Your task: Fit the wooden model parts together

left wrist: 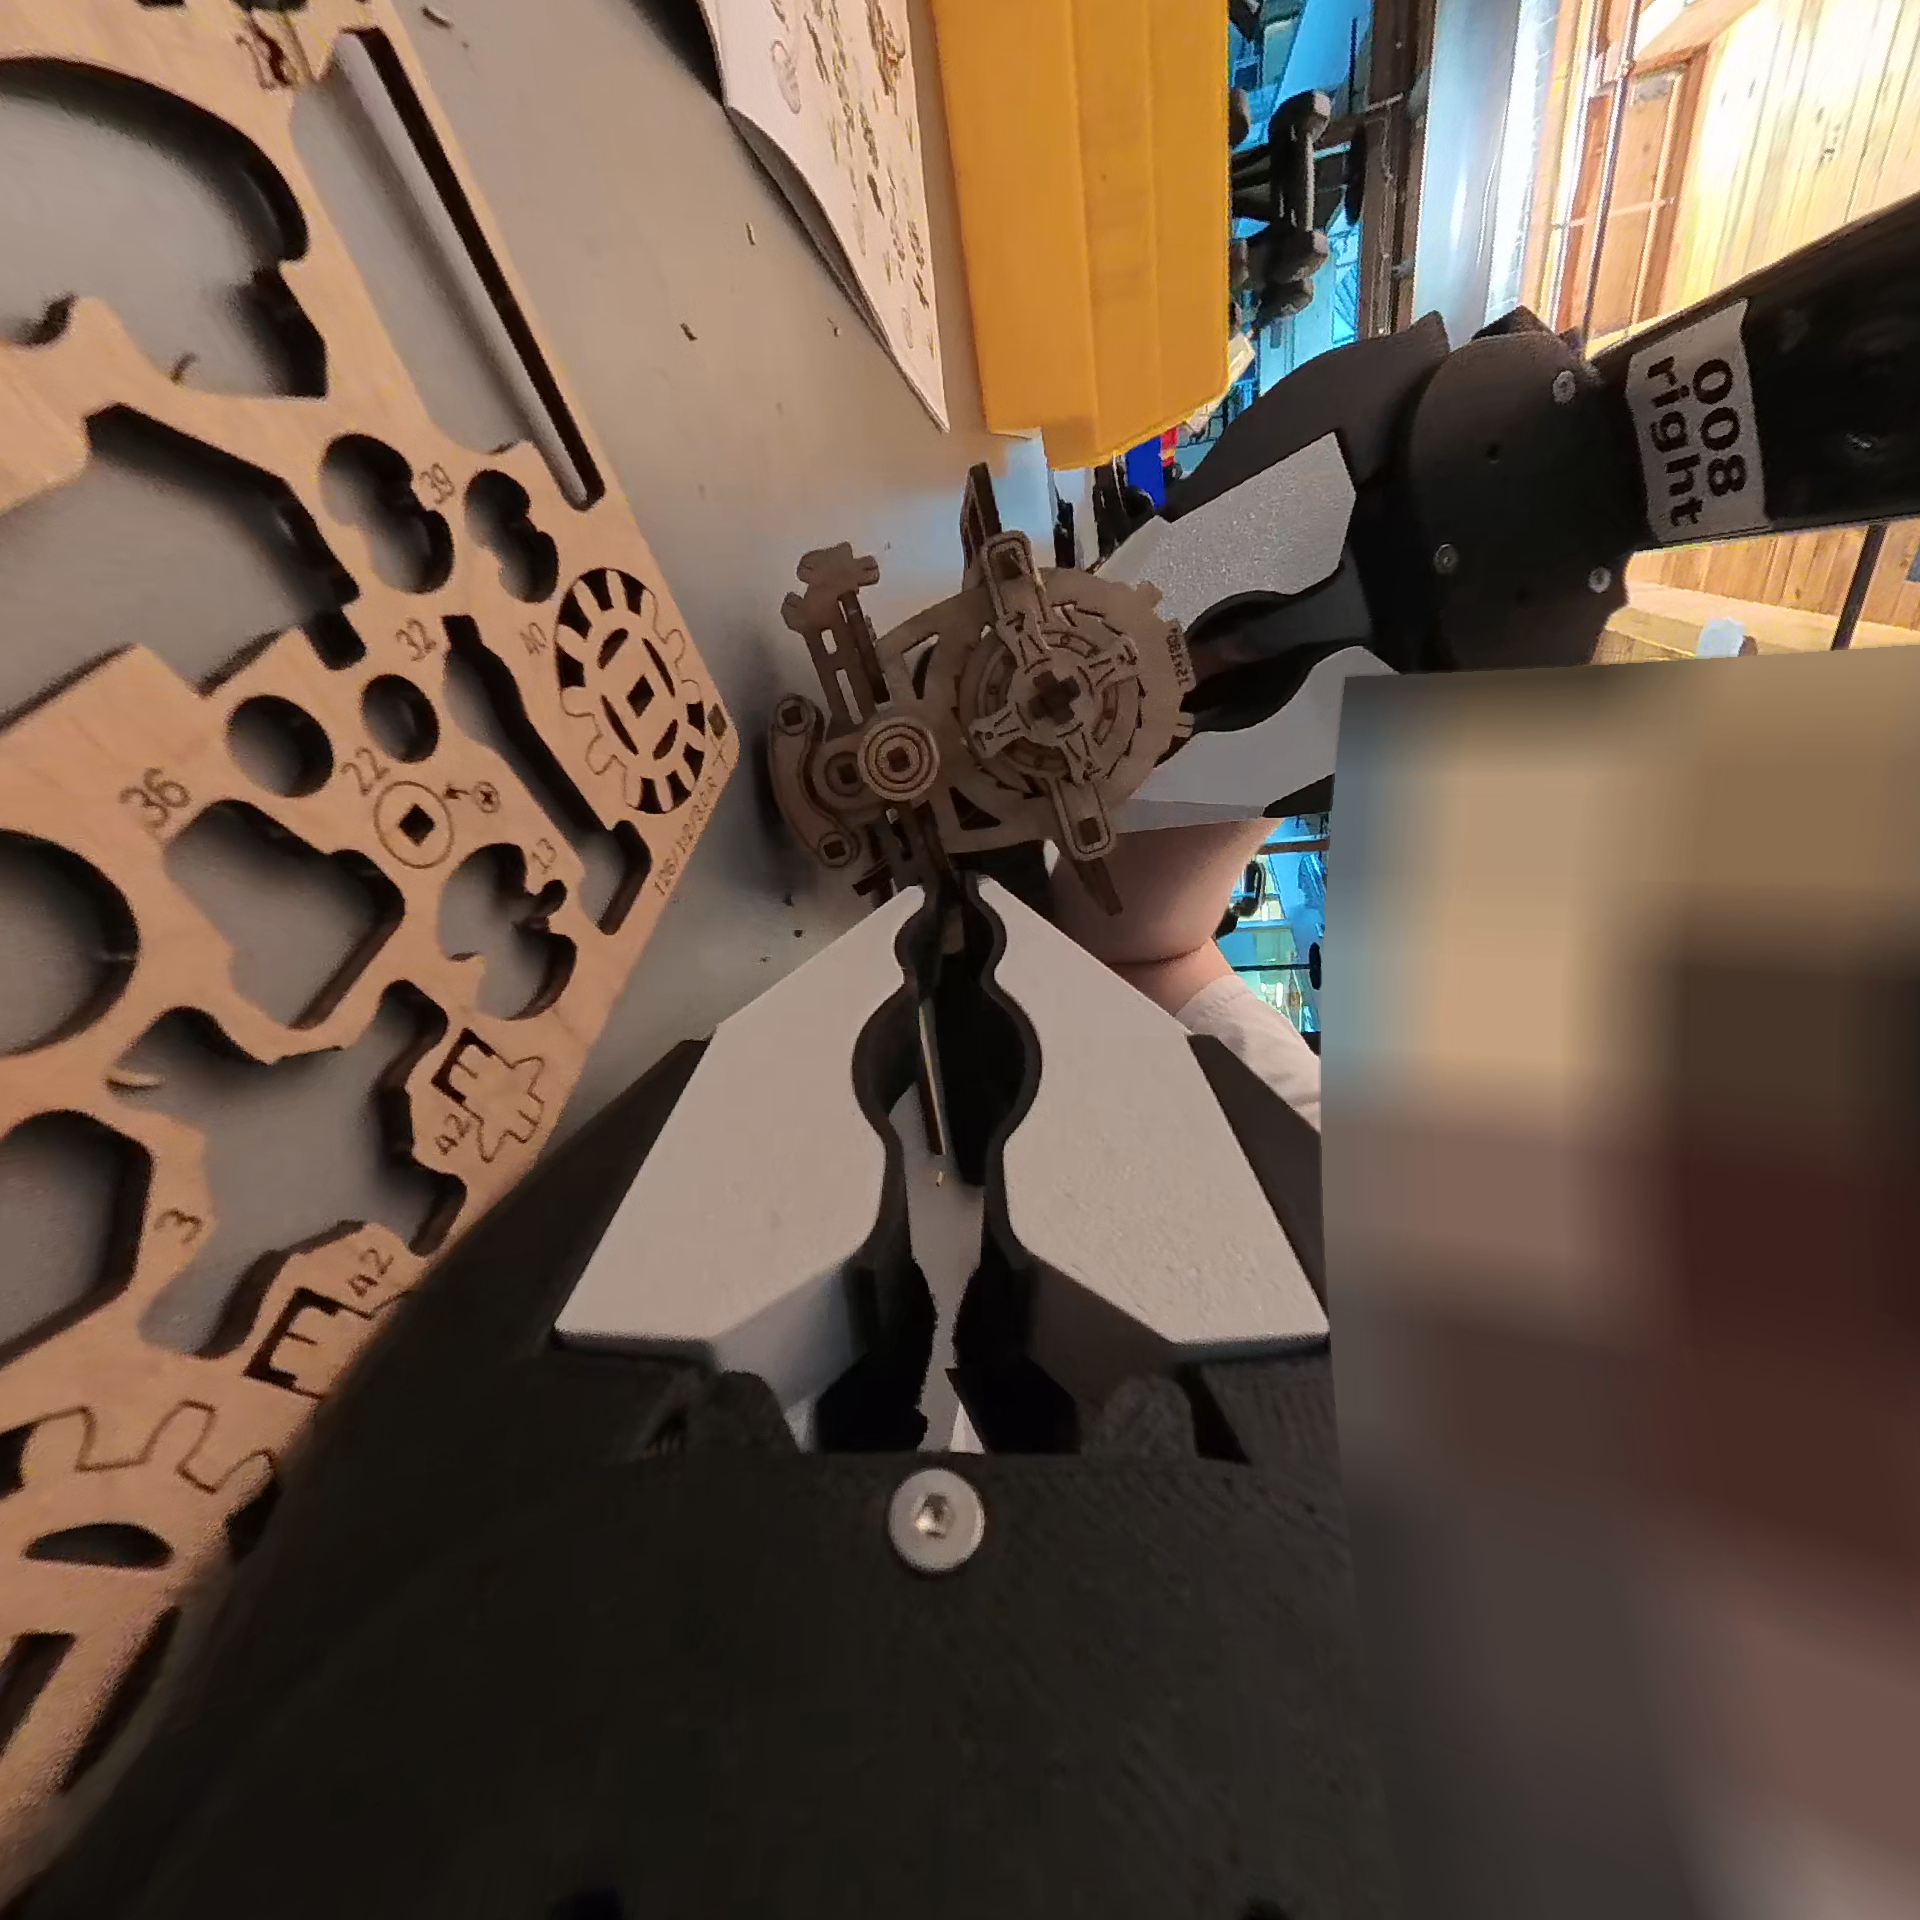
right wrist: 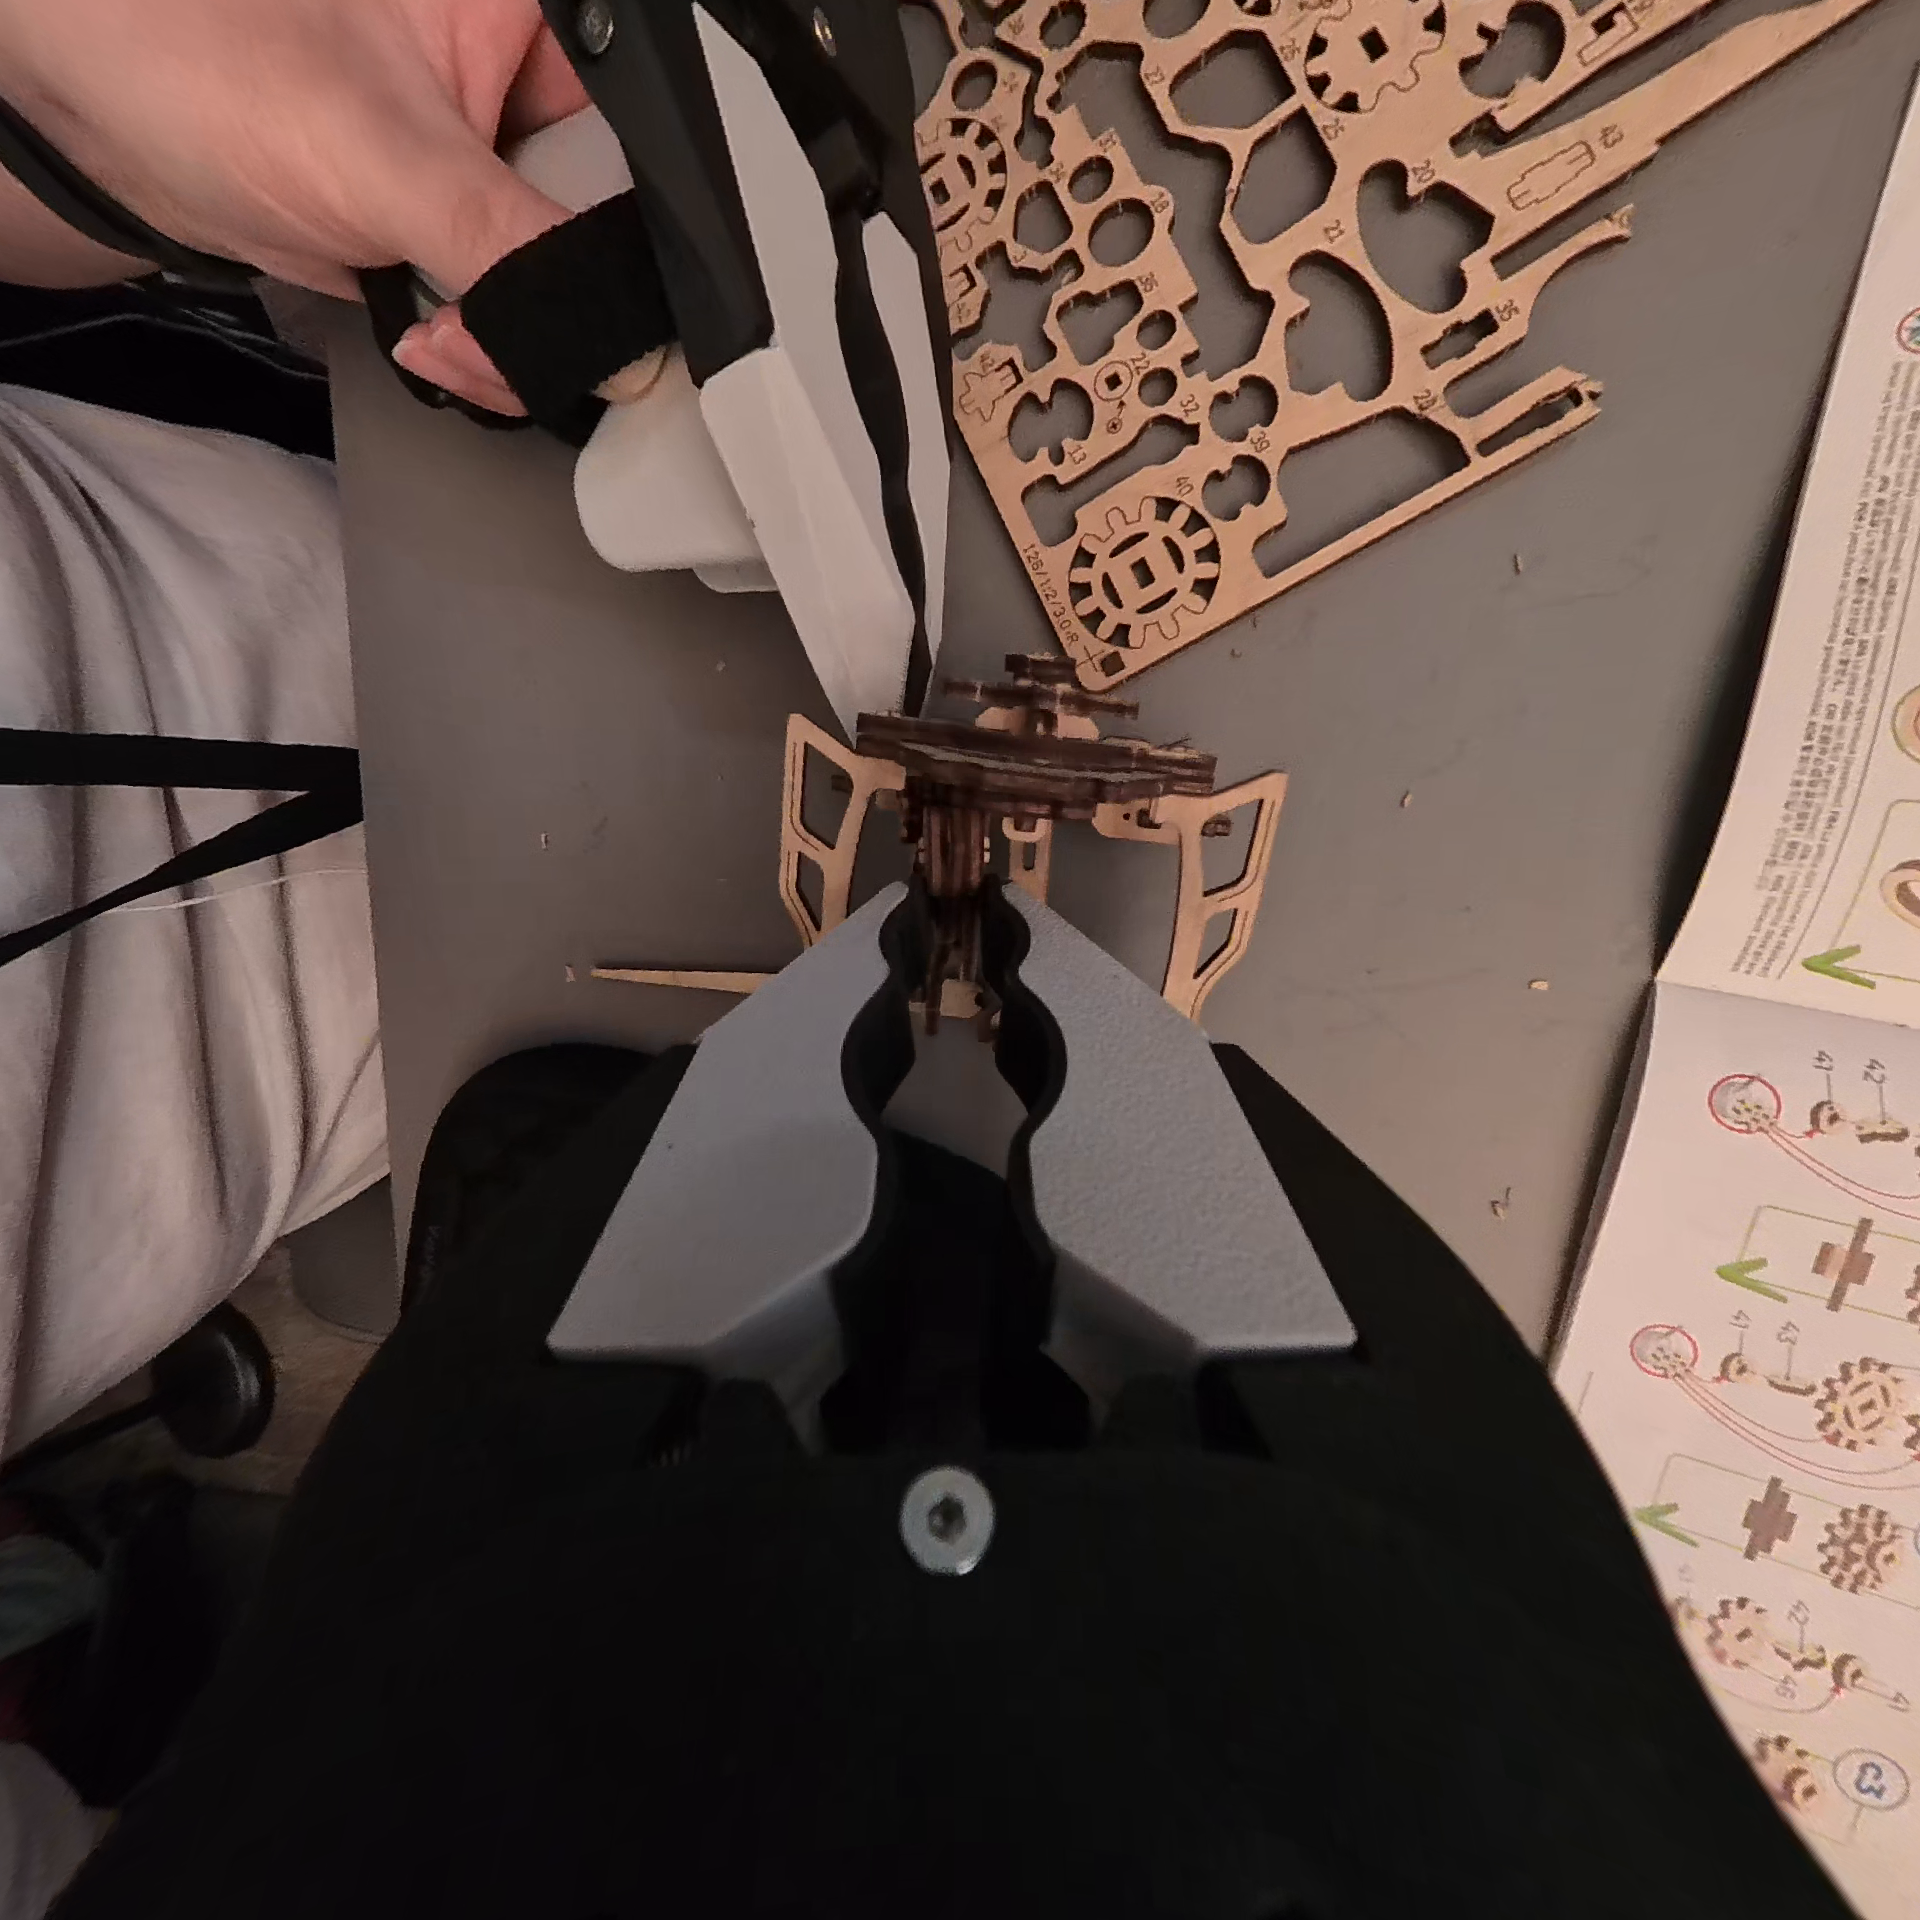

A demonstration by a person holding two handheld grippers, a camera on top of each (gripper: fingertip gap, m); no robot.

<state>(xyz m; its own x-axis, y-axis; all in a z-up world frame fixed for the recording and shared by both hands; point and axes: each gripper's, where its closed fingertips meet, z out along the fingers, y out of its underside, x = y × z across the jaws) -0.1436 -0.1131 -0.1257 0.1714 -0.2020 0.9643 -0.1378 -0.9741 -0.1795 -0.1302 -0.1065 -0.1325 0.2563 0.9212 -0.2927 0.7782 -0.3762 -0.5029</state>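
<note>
The wooden model is a cluster of gears and a cross-shaped hub, held in the air over the grey table. My left gripper is shut on a thin flat wooden part, seen edge-on, whose far end meets the model's lower side. My right gripper is shut on the model's stem, below the stacked discs and two side frames. The right gripper also shows in the left wrist view, and the left gripper shows in the right wrist view, its tips at the model's top.
A laser-cut wooden sheet with several empty cut-outs lies flat on the table. An instruction booklet lies at the right. A yellow bin stands behind. A thin wooden stick lies near the table edge. Both grippers' tips are roughly 8 cm from the thin wooden stick.
</note>
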